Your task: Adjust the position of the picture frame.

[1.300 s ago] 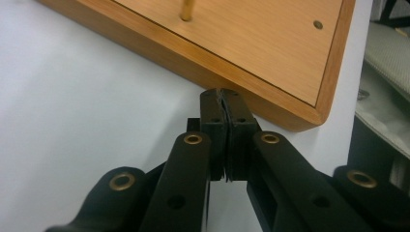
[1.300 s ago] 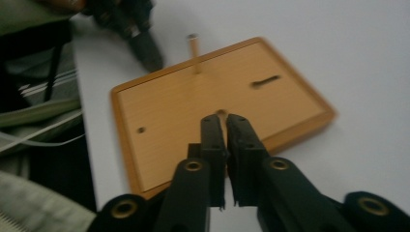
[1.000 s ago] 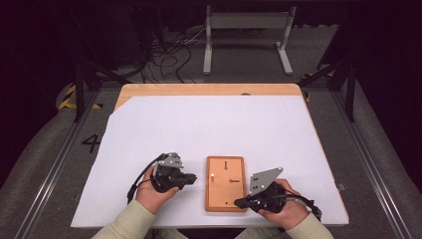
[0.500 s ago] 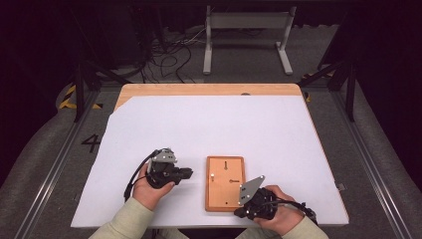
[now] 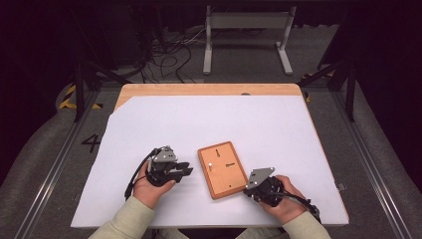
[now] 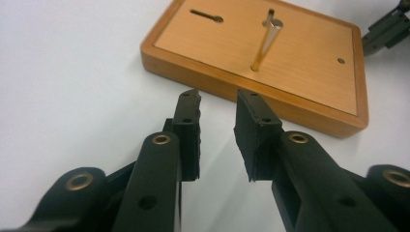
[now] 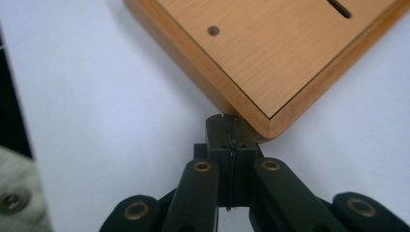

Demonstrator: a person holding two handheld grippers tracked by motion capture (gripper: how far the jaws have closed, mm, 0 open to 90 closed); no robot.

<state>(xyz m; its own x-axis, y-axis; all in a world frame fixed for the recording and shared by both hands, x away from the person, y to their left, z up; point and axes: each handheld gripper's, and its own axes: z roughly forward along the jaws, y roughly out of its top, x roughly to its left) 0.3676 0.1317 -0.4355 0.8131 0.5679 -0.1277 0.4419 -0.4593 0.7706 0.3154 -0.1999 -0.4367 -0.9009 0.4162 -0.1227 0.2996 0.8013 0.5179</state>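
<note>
High view, board: we've got a shallow wooden board lying flat on the white sheet that covers the table, near the person's edge and turned a bit off square.
High view, left gripper: the left gripper sits just beside the board's left edge, pointing at it, not touching as far as we can tell.
High view, right gripper: the right gripper is at the board's near right corner, tips right up against it. Our guess is it's there to nudge or pin the corner.
Left gripper view, jaws: released, a clear gap between the pads, nothing in them. They're low over the sheet and aimed at the board's long side.
Left gripper view, board: a thin metal pin stands up out of the board's face, with a keyhole slot and a small hole farther off. We reckon those open jaws are lined up for the pin, though that's just our read.
Right gripper view, jaws: clenched tight, pad on pad, holding nothing.
Right gripper view, contact: the closed tips butt against the board's rounded corner. Shut jaws make a solid pusher, which probably explains it.
</note>
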